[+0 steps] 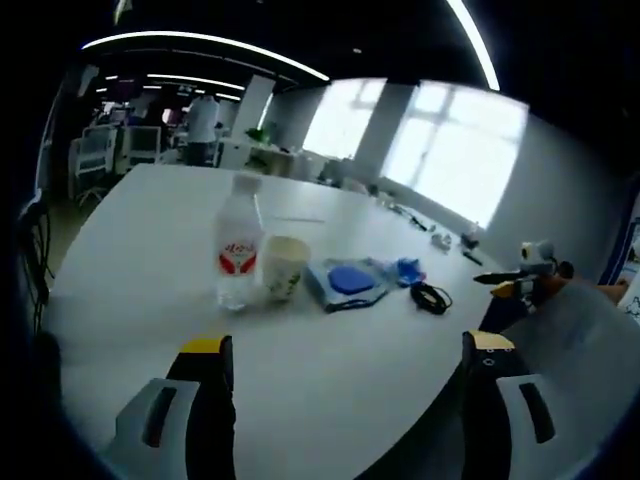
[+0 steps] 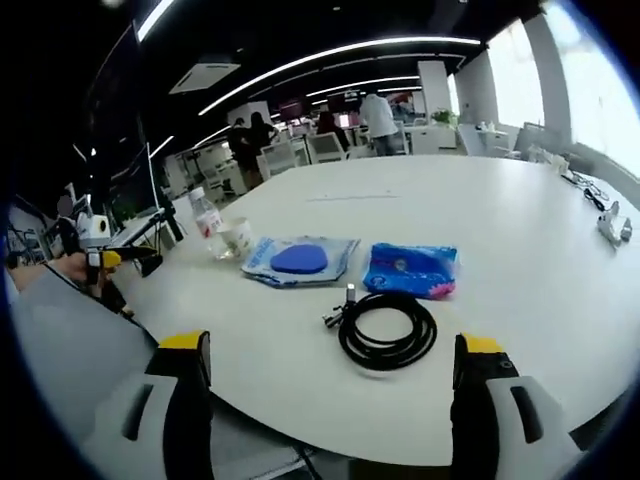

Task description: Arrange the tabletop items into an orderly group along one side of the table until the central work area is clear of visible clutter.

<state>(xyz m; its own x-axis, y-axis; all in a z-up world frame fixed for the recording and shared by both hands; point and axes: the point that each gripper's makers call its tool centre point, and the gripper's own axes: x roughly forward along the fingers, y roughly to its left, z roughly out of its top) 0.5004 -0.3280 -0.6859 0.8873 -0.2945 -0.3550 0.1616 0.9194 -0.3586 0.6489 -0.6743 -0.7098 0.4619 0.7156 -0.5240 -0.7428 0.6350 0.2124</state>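
While both hover off the table (image 2: 520, 230) edge, each hand-held gripper (image 1: 345, 355) (image 2: 325, 350) is spread, empty.

— From where do the two views look?
— Left gripper view from the table (image 1: 150, 220) edge beside the bottle (image 1: 238, 255), right gripper view near the cable (image 2: 388, 330); both share those items.

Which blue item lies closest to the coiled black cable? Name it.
The bright blue patterned pouch, directly behind the cable. The other blue item rests on a clear bag further towards the bottle and cup.
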